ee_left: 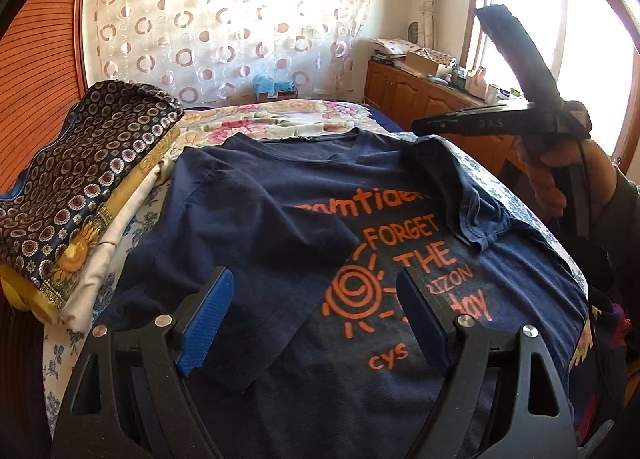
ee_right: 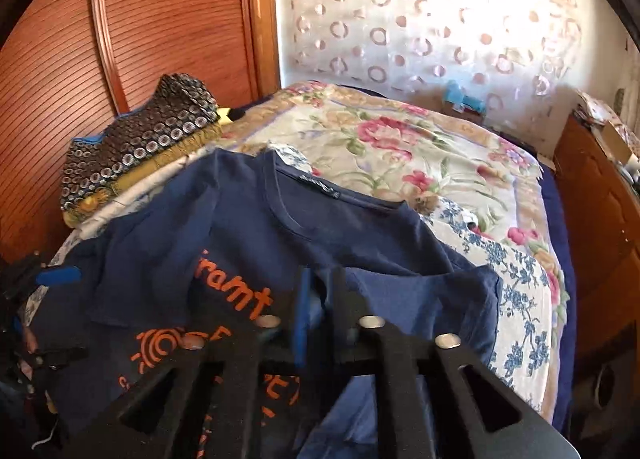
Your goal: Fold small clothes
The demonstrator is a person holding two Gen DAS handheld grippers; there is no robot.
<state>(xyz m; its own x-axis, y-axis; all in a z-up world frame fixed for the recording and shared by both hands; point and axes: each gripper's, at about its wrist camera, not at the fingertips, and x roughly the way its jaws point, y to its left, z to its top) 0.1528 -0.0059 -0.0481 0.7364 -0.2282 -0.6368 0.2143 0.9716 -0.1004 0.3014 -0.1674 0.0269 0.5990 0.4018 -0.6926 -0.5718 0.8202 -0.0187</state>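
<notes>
Right hand-held gripper pinches T-shirt sleeve; left hand-held gripper gapes.

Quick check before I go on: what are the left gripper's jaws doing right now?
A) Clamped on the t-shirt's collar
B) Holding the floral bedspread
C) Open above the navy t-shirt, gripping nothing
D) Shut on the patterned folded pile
C. In the left wrist view the left gripper has its blue pads spread wide, with the navy t-shirt lying flat between and below them, ungripped.
</notes>
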